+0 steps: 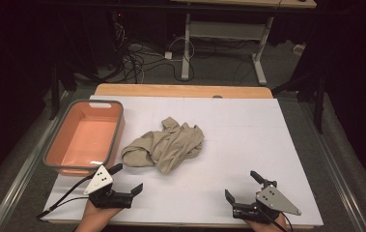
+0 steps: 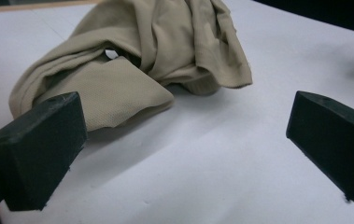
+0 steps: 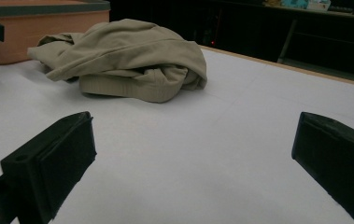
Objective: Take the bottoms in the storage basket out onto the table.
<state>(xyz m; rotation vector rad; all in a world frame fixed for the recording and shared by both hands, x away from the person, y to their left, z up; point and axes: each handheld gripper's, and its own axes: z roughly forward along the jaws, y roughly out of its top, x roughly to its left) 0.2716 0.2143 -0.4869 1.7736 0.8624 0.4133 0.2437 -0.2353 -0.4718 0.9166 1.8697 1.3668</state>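
White sheeting covers the table point(image 1: 248, 145), where an orange tub point(image 1: 86, 137) sits beside a crumpled beige cloth point(image 1: 166, 145), bunched in soft folds. It lies just ahead of the left gripper point(image 1: 127, 179) and well beyond the right gripper point(image 1: 242, 186); both sets of jaws gape, empty.

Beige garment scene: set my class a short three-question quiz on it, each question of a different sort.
1. True or false: the beige garment lies inside the orange tub.
2. Which gripper is nearer the tub? A left gripper B right gripper
3. Fill in: both grippers' jaws stand ____.

Key: 1 false, it lies crumpled on the white table cover beside the tub; 2 A; 3 open, holding nothing.
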